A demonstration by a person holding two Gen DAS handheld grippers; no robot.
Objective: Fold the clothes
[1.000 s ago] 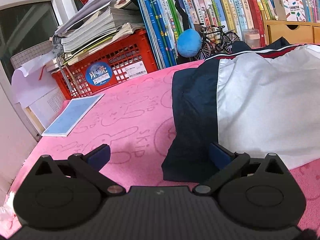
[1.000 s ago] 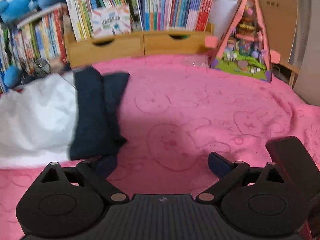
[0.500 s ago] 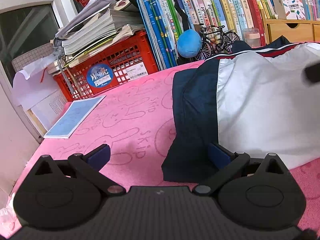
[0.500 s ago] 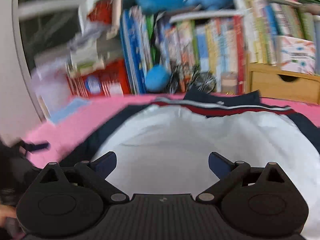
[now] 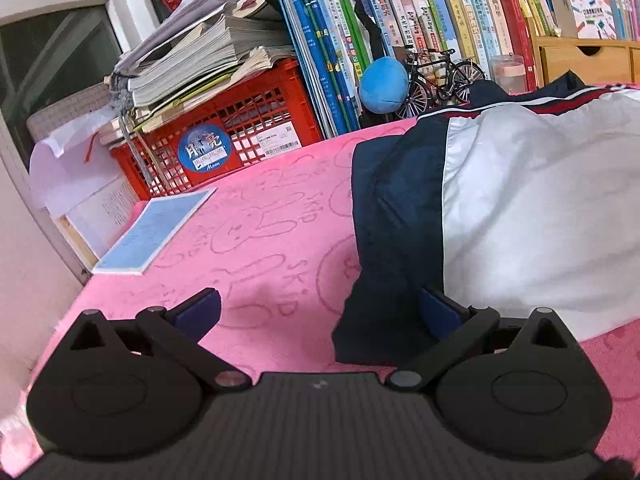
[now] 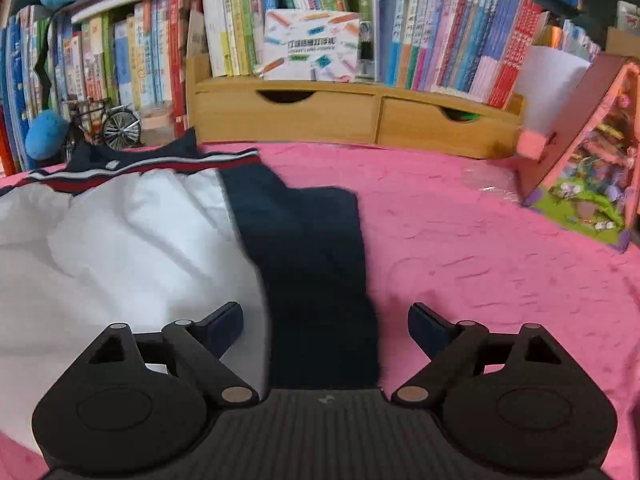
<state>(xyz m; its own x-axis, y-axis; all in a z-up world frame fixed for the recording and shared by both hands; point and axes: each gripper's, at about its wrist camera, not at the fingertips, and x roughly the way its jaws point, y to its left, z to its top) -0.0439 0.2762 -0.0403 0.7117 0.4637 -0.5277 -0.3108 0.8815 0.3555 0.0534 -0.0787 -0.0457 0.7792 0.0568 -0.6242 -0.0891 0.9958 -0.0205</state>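
Holding both grippers wide open, left gripper and right gripper, I should pinch the jacket's dark sleeves (lying flat on the pink blanket) near their ends.

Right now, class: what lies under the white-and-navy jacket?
The jacket lies on a pink blanket that shows all round it. Whatever sits directly beneath the fabric is covered and cannot be seen.
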